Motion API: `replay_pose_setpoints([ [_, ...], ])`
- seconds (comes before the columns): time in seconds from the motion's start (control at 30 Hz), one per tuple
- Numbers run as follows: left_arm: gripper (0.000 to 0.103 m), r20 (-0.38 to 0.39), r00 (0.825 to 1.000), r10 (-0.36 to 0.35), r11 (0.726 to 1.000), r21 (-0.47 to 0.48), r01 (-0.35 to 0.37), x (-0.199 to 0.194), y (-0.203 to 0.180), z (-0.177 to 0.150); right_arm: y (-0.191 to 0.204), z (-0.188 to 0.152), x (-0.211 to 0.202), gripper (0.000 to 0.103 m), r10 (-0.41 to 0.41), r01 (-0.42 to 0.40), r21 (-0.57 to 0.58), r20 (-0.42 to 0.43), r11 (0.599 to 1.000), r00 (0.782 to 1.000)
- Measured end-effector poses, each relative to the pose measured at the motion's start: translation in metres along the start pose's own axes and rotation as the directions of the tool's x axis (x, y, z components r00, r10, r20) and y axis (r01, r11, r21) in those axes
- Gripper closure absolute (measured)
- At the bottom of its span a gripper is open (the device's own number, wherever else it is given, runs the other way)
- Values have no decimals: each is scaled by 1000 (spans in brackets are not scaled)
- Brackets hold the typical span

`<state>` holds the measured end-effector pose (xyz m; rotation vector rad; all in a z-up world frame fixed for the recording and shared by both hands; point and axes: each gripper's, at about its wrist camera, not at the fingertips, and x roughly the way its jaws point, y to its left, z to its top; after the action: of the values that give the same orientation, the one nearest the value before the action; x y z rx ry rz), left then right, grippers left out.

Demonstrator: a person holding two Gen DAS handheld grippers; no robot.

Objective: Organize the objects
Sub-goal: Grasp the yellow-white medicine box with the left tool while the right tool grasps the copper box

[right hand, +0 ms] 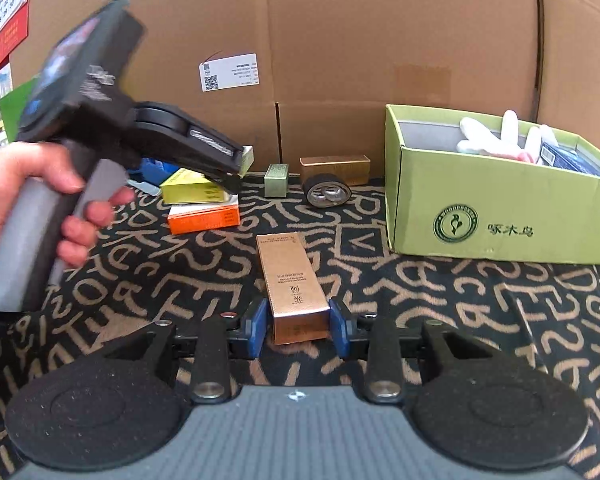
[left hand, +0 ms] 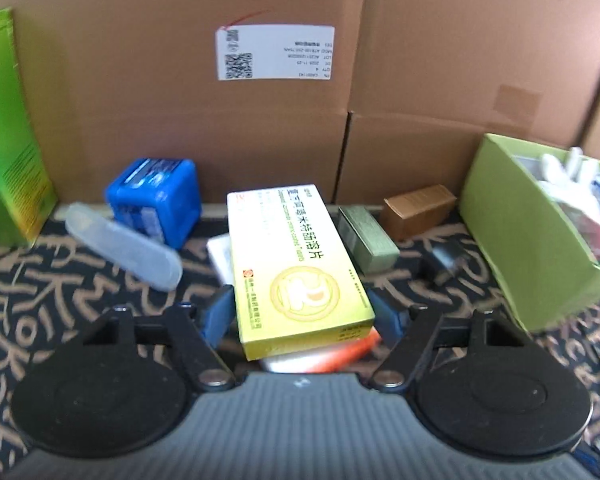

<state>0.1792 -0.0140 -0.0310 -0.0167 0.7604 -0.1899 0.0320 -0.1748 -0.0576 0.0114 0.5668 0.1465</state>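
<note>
Two picks under way. Green bin (right hand: 480, 216) at 2 o'clock is the likely target. Left gripper (left hand: 300, 316) brackets yellow box (left hand: 296, 268), pad contact unclear; right gripper (right hand: 300, 326) clamps copper box (right hand: 296, 292). Next: lift, carry over.

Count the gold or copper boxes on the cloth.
2. One copper box lies between the right tool's fingers; one gold box stands at the back, left of the green bin. More may hide inside it.
</note>
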Motion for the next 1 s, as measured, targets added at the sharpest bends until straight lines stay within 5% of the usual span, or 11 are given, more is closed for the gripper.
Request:
replay_pose_setpoints([
  [0.27, 32, 18, 990, -141, 988, 59, 140, -86, 11, -72, -1, -23, -39, 66, 13, -13, -12, -31, 1000, 999],
  [0.43, 31, -12, 990, -137, 990, 42, 138, -114, 16, -112, 8, -37, -64, 65, 30, -36, -87, -74, 996, 997],
  [0.53, 11, 9, 995, -101, 994, 30, 101, -118, 16, -115, 14, -36, -67, 51, 37, -44, -114, -61, 993, 997],
  [0.7, 2, 55, 996, -67, 993, 99, 62, -113, 6, -102, 15, -28, -59, 51, 18, -21, -99, -33, 995, 999],
  [0.77, 2, 47, 998, -50, 991, 124, 44, -104, 0, -97, 15, -25, -53, 51, 16, -18, -89, -29, 996, 999],
  [0.9, 21, -4, 998, -57, 991, 122, 57, -87, -1, -93, 17, -22, -43, 52, 4, -7, -87, -42, 996, 999],
  [1.0, 21, -16, 998, -55, 993, 106, 56, -81, 0, -94, 15, -20, -35, 54, -3, -1, -72, -47, 997, 999],
])
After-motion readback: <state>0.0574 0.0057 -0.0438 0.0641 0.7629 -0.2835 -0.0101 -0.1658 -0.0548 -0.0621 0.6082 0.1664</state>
